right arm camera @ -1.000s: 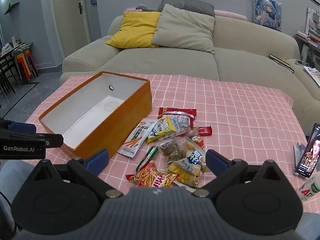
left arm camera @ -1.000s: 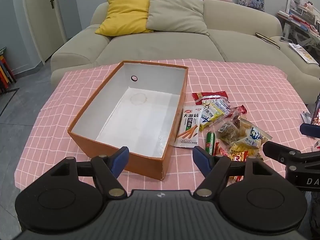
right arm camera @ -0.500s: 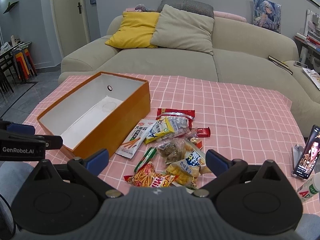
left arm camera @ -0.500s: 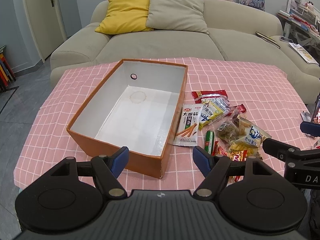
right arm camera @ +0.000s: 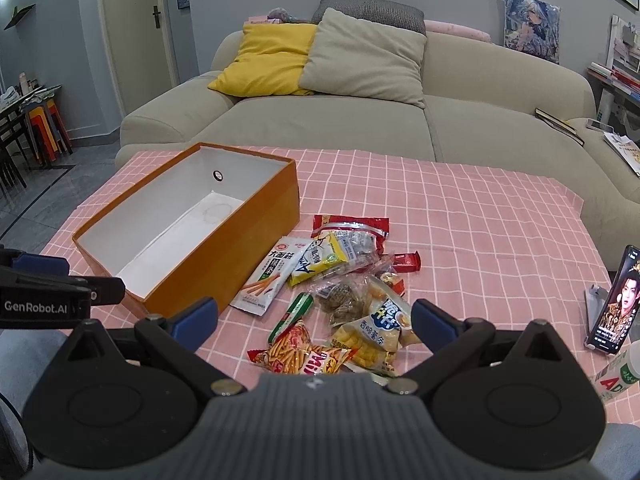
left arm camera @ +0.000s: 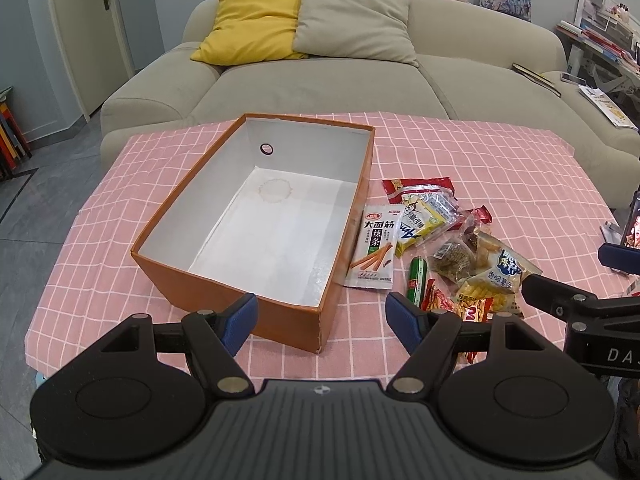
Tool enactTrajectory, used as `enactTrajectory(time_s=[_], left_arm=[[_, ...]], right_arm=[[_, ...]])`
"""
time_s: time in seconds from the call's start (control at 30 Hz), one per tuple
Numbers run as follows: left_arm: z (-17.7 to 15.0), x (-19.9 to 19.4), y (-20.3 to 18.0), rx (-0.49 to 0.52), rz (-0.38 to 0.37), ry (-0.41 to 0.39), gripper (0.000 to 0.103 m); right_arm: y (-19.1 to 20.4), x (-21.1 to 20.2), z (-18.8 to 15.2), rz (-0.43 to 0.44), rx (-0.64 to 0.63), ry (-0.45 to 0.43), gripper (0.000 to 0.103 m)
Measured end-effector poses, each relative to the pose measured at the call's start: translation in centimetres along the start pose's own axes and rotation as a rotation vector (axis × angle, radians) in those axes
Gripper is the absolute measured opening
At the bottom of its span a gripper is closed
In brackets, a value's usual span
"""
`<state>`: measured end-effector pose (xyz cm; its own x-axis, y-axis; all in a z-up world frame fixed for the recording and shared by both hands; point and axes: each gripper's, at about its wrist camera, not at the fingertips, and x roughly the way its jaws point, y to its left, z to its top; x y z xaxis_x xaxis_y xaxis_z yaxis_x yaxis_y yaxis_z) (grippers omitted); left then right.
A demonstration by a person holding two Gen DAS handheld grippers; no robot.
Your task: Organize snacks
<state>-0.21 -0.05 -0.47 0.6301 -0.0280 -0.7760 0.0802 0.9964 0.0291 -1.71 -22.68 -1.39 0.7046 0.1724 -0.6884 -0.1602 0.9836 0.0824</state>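
Note:
An empty orange box [left arm camera: 224,280] with a white inside stands on the pink checked tablecloth; it also shows in the right wrist view [right arm camera: 256,248]. A pile of snack packets [left arm camera: 452,256] lies just right of the box, and shows in the right wrist view [right arm camera: 344,304]. It includes a white spicy-strip packet [left arm camera: 374,252], a yellow packet [left arm camera: 420,224] and a green sausage stick [left arm camera: 417,278]. My left gripper [left arm camera: 320,320] is open and empty, above the box's near right corner. My right gripper [right arm camera: 314,322] is open and empty, just above the near end of the pile.
A phone [right arm camera: 614,300] stands propped at the table's right edge, with a white bottle [right arm camera: 618,372] beside it. A beige sofa [left arm camera: 320,80] with yellow and grey cushions runs behind the table. Bare tablecloth [right arm camera: 480,216] stretches beyond the pile.
Both grippers have drawn slightly closer to the table and forward. The box and snacks have not moved.

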Motion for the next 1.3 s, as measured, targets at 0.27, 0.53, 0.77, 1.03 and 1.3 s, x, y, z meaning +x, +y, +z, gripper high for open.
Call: enactTrajectory(time_s=[0.27, 0.53, 0.77, 1.03, 1.3], left_arm=[[0.08, 0.02, 0.05, -0.010, 0.004, 0.005, 0.085], [0.17, 0.11, 0.13, -0.014, 0.006, 0.007, 0.085], [0.18, 0.17, 0.27, -0.016, 0.007, 0.008, 0.085], [0.08, 0.21, 0.50, -0.026, 0.008, 0.012, 0.085], [0.04, 0.20, 0.55, -0.028, 0.009, 0.014, 0.085]], right_arm=[[-0.03, 0.15, -0.09, -0.006, 0.007, 0.000, 0.099], [-0.02, 0.15, -0.11, -0.010, 0.013, 0.001, 0.099], [-0.01, 0.16, -0.11, -0.011, 0.013, 0.001, 0.099], [0.02, 0.17, -0.13, -0.012, 0.011, 0.001, 0.099], [0.04, 0.16, -0.19, -0.014, 0.010, 0.002, 0.099]])
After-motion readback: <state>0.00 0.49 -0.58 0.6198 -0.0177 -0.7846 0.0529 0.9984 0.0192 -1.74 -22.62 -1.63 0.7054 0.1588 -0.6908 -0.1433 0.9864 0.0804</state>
